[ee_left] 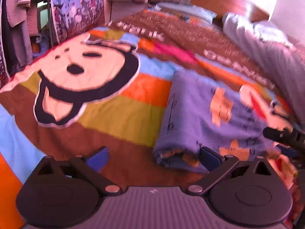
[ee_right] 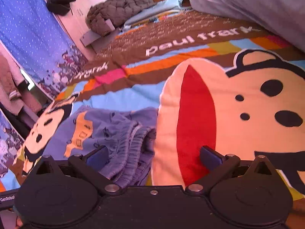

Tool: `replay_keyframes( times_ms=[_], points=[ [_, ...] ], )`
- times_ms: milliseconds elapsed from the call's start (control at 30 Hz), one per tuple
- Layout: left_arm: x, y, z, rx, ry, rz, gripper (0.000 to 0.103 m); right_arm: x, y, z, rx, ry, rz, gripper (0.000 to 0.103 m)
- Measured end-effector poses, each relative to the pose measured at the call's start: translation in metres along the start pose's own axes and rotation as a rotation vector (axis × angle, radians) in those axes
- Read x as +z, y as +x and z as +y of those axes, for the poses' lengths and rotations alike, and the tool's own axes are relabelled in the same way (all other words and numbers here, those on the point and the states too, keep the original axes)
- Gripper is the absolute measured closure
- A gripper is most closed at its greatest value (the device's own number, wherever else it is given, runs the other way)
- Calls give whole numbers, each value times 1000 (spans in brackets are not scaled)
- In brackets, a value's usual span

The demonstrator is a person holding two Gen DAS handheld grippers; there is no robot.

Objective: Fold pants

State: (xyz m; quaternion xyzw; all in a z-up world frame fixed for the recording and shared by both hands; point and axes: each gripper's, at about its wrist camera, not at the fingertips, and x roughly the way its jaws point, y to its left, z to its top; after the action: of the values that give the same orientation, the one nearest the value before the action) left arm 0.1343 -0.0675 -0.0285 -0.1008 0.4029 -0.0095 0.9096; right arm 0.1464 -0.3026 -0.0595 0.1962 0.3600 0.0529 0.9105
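The pants (ee_left: 205,118) are blue-purple with orange prints and lie folded on the colourful bedspread (ee_left: 118,114). In the left wrist view my left gripper (ee_left: 154,158) is open just in front of the fold's near left corner, with its right finger beside the cloth. The right gripper's black body (ee_left: 284,135) shows at the right edge over the pants. In the right wrist view the pants (ee_right: 114,131) lie with the elastic waistband facing me. My right gripper (ee_right: 152,157) is open and empty, its jaws on either side of the waistband end.
The bedspread (ee_right: 228,105) has large monkey faces and stripes. A grey quilted jacket (ee_right: 118,9) and a light grey duvet (ee_right: 257,5) lie at the bed's far end. A blue curtain (ee_right: 32,43) and hanging clothes (ee_left: 19,22) stand beside the bed.
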Motion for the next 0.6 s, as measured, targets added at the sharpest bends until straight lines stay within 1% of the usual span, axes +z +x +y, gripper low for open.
replay_keyframes(
  times_ms=[67, 100, 133, 200, 233, 267, 300, 333, 367, 400, 433, 467, 500, 533, 600],
  points=[
    [6, -6, 9, -27, -15, -63, 0, 2, -4, -4, 40, 17, -35, 1],
    [10, -6, 14, -38, -19, -77, 0, 3, -4, -6, 69, 33, -45, 1],
    [15, -3, 19, -49, -22, -72, 0, 4, -2, -7, 90, 45, -48, 1],
    [26, 10, 28, -92, -45, -27, 1, 7, 6, -7, 131, 51, -34, 1],
    [29, 19, 33, -132, -63, 8, 1, 9, 12, -7, 143, 52, -20, 1],
    [31, 27, 36, -172, -81, 45, 5, 10, 20, -6, 151, 57, 3, 2],
    [33, 35, 39, -207, -101, 80, 12, 11, 29, -6, 158, 64, 30, 4],
    [33, 39, 39, -231, -108, 92, 16, 11, 34, -4, 161, 57, 35, 6],
    [32, 40, 40, -250, -98, 85, 29, 11, 36, -2, 163, 43, 27, 19],
    [32, 41, 37, -292, -69, 81, 57, 11, 37, 0, 171, 34, 25, 44],
    [32, 43, 34, -336, -43, 94, 72, 11, 38, 1, 184, 34, 29, 53],
    [32, 43, 30, -335, -26, 97, 75, 10, 38, 1, 186, 41, 31, 58],
    [31, 42, 27, -319, -7, 85, 79, 8, 37, 3, 174, 41, 25, 67],
    [31, 41, 24, -312, 20, 76, 81, 7, 36, 4, 168, 32, 19, 70],
    [35, 34, 24, -294, 35, 53, 84, 7, 30, 11, 151, 21, -4, 80]
  ],
)
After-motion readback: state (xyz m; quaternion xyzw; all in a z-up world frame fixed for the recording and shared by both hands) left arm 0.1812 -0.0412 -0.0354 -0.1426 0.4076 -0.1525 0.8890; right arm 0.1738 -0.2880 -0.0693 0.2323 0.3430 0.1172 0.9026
